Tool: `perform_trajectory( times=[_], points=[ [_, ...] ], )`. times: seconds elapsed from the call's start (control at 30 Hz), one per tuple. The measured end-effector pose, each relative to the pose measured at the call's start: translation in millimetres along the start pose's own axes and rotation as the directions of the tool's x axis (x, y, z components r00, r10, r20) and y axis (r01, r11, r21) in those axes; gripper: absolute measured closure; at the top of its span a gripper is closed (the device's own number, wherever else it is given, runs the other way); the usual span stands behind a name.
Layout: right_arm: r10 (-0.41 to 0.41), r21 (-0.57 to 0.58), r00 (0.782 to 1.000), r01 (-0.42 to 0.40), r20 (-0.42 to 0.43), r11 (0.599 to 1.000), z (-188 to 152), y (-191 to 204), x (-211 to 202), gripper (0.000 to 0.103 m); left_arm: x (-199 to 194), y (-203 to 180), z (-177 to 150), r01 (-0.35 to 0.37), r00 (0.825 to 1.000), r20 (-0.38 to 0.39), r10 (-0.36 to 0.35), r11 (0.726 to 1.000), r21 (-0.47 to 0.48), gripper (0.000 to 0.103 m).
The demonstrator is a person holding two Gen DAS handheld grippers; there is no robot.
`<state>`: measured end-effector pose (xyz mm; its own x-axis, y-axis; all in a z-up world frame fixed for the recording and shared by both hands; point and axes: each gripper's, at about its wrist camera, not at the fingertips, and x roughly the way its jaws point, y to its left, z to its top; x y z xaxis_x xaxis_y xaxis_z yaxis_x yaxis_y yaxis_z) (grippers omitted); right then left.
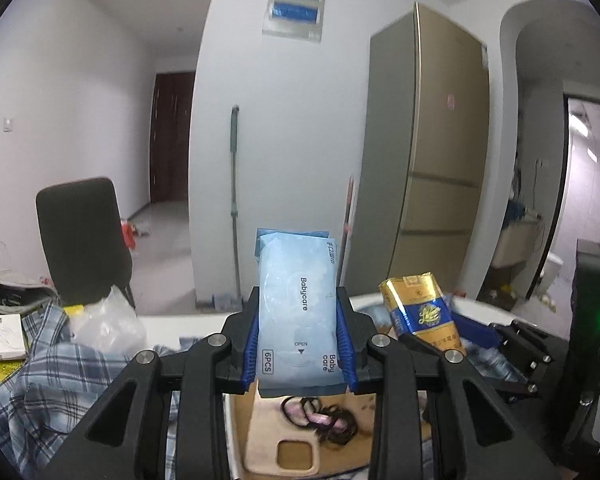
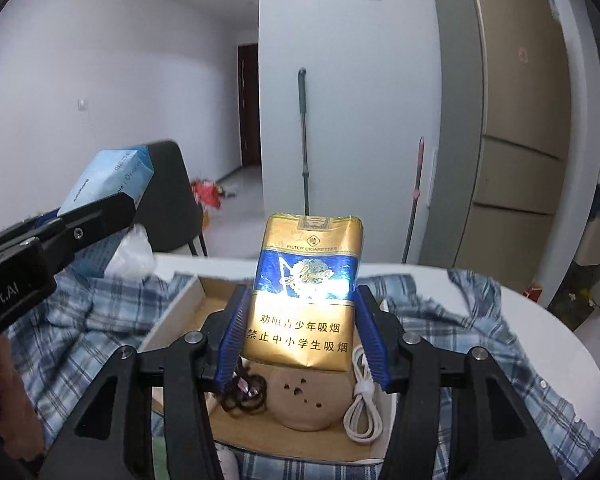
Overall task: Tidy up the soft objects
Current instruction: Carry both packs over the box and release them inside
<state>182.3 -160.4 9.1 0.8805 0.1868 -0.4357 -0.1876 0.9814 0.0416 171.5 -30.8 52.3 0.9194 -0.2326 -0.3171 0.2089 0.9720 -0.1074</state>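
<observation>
My left gripper (image 1: 298,312) is shut on a light blue Babycare wipes pack (image 1: 296,300), held upright between its blue pads above the table. The same wipes pack (image 2: 112,180) shows at the left of the right wrist view, with the left gripper's black finger (image 2: 96,216) across it. My right gripper (image 2: 300,320) is shut on a gold and blue soft cigarette pack (image 2: 306,292), which also appears tilted to the right in the left wrist view as the cigarette pack (image 1: 420,312). Both hang over a shallow cardboard box (image 2: 188,300).
The box holds a beige phone case (image 1: 284,440), dark hair ties (image 1: 320,424), a round tan object with holes (image 2: 300,400) and a white cable (image 2: 360,408). A blue plaid shirt (image 2: 440,320) lies under it on the white table (image 2: 560,328). A dark chair (image 1: 82,240) and a clear plastic bag (image 1: 108,320) sit left.
</observation>
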Motion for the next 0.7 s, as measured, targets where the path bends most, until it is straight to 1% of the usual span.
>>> perform_trajectory(
  times=[0.03, 0.1, 0.17, 0.2, 0.23, 0.4, 0.57, 0.67, 0.7],
  points=[
    [0.004, 0.001, 1.000, -0.004, -0.016, 1.000, -2.5, -1.6, 5.0, 0.052, 7.2, 2.5, -3.5, -0.003, 1.000, -0.030, 0.004, 1.000, 0.009, 0.070],
    [0.019, 0.020, 0.998, -0.018, -0.066, 1.000, -7.9, -5.9, 16.4, 0.052, 15.8, 4.9, -7.9, -0.019, 0.998, -0.063, 0.020, 1.000, 0.015, 0.070],
    [0.043, 0.044, 0.992, -0.039, -0.117, 0.998, -13.7, -10.0, 27.1, 0.052, 30.0, 9.0, -13.8, -0.046, 0.991, -0.125, 0.049, 0.999, 0.022, 0.070],
    [0.046, 0.044, 0.990, -0.040, -0.133, 0.998, -16.4, -11.3, 30.1, 0.052, 35.9, 9.6, -14.9, -0.048, 0.988, -0.145, 0.051, 0.999, 0.025, 0.069],
    [0.043, 0.038, 0.988, -0.038, -0.146, 0.999, -17.7, -10.8, 33.1, 0.052, 42.5, 10.0, -19.1, -0.049, 0.983, -0.177, 0.053, 0.998, 0.027, 0.070],
    [0.051, 0.044, 0.978, -0.043, -0.202, 0.998, -24.0, -13.9, 45.3, 0.051, 65.4, 8.7, -38.0, -0.029, 0.957, -0.289, 0.039, 0.999, 0.037, 0.069],
    [0.056, 0.069, 0.969, -0.041, -0.242, 0.997, -31.1, -20.1, 56.6, 0.050, 76.9, 8.0, -54.3, -0.041, 0.943, -0.330, 0.053, 0.998, 0.044, 0.069],
    [0.056, 0.073, 0.969, -0.039, -0.240, 0.997, -29.3, -21.7, 57.1, 0.046, 81.6, 8.0, -59.9, -0.031, 0.934, -0.354, 0.043, 0.999, 0.039, 0.069],
    [0.052, 0.072, 0.970, -0.036, -0.237, 0.997, -28.9, -21.6, 56.3, 0.043, 83.4, 8.1, -61.5, -0.028, 0.933, -0.357, 0.041, 0.999, 0.041, 0.063]
  ],
)
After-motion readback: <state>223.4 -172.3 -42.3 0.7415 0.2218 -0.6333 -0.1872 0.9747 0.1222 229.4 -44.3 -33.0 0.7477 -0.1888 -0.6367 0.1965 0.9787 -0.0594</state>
